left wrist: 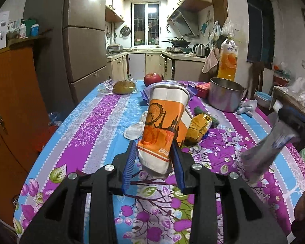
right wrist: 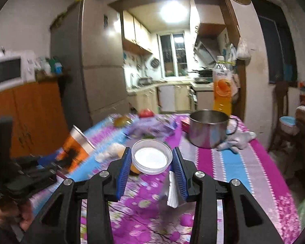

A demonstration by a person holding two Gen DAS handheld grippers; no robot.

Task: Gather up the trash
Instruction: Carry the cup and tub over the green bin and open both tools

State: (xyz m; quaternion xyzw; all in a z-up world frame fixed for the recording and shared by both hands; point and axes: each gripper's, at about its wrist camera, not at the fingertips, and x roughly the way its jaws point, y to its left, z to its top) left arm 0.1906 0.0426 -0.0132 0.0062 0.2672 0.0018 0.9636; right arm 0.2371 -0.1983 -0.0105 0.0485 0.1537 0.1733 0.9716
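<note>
Left gripper [left wrist: 154,160]: clamped on the crushed base of an orange-and-white paper cup [left wrist: 162,126], centre frame, above the floral tablecloth [left wrist: 91,126].
Cup axis: runs up and away from the jaws, rim farthest.
Right gripper [right wrist: 150,168]: holds a clear plastic container [right wrist: 151,156], mouth toward the lens; grip apparently on its body.
Remaining trash: yellow wrapper [left wrist: 199,129] just right of the cup.
Obscured: trash bin unseen; right view motion-blurred.

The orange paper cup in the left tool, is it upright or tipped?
Tipped. The orange paper cup leans with its rim away from the camera, base clamped between the left tool's blue pads.
</note>
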